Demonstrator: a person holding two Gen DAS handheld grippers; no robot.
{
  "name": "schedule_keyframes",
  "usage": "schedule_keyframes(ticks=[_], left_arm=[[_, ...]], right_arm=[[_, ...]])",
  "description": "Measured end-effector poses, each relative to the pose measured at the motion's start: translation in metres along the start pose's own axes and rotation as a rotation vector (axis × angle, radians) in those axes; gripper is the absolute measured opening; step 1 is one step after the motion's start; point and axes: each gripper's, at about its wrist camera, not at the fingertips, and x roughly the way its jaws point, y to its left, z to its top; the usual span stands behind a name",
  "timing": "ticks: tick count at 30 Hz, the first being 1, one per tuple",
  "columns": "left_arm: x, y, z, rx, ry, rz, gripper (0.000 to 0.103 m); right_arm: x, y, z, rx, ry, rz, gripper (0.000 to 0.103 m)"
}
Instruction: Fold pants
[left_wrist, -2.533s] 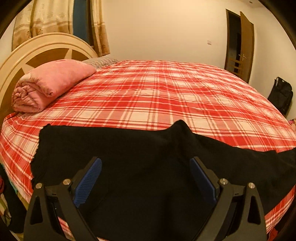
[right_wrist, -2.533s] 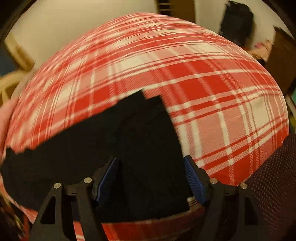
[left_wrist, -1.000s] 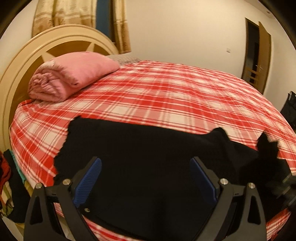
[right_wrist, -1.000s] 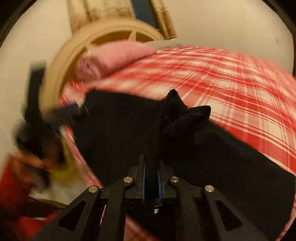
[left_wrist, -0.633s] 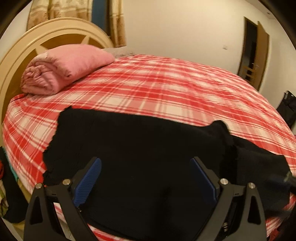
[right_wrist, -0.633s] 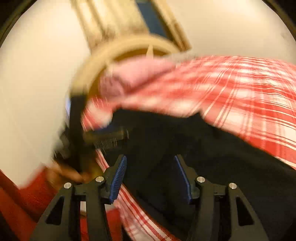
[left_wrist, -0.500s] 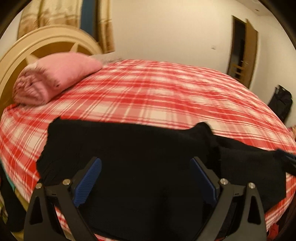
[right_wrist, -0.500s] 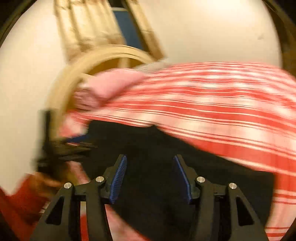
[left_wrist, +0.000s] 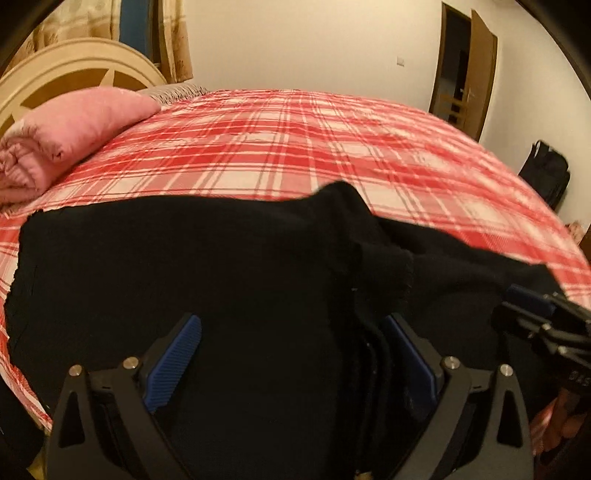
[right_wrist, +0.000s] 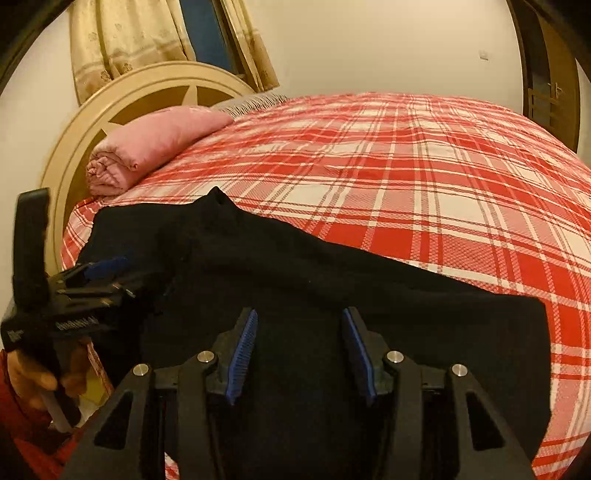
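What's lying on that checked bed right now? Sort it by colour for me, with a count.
Black: 1, the pants
Pink: 1, the rolled blanket
Grey: 1, a pillow behind the blanket, mostly hidden
Total: 3 on the bed

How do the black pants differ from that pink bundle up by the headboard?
The black pants lie spread out flat along the near edge of the bed, while the pink blanket is rolled into a thick bundle by the headboard. The pants are dark; the blanket is pale. Both grippers are over the pants; none is near the blanket. Both rest on the red plaid bedspread.
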Motion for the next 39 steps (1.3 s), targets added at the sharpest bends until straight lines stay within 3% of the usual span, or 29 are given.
schedule_keyframes(ticks=[5,8,10,12,14,20,27,29,34,35,39], left_arm=[[-0.043,0.061,-0.003,-0.103,-0.087,0.106,0.1],[-0.064,0.121,-0.016,-0.245,-0.117,0.236,0.1],[-0.077,0.162,-0.029,-0.371,-0.136,0.334,0.1],[-0.089,0.193,-0.043,-0.481,-0.166,0.393,0.1],[-0.092,0.209,-0.052,-0.558,-0.168,0.42,0.1],[-0.069,0.224,-0.061,-0.71,-0.135,0.307,0.1],[-0.038,0.215,-0.067,-0.842,-0.047,0.204,0.1],[-0.035,0.22,-0.069,-0.903,-0.073,0.19,0.098],[-0.041,0.219,-0.06,-0.915,-0.136,0.15,0.057],[-0.04,0.219,-0.06,-0.913,-0.138,0.132,0.039],[-0.045,0.215,-0.055,-0.877,-0.174,0.081,0.028]], right_arm=[[-0.021,0.042,0.016,-0.095,-0.1,0.135,0.05],[-0.005,0.078,0.017,-0.189,-0.079,0.187,0.049],[0.012,0.102,0.015,-0.248,-0.053,0.213,0.032],[0.028,0.117,0.01,-0.277,-0.016,0.233,0.028],[0.051,0.129,-0.001,-0.314,0.035,0.184,0.028],[0.059,0.133,-0.011,-0.34,0.021,0.125,0.028],[0.059,0.128,-0.009,-0.292,0.025,0.154,0.028],[0.058,0.126,-0.009,-0.284,0.024,0.158,0.028],[0.043,0.11,-0.003,-0.165,0.019,0.235,0.033],[0.036,0.103,-0.002,-0.135,-0.002,0.232,0.033],[0.013,0.073,0.0,-0.056,-0.05,0.178,0.033]])
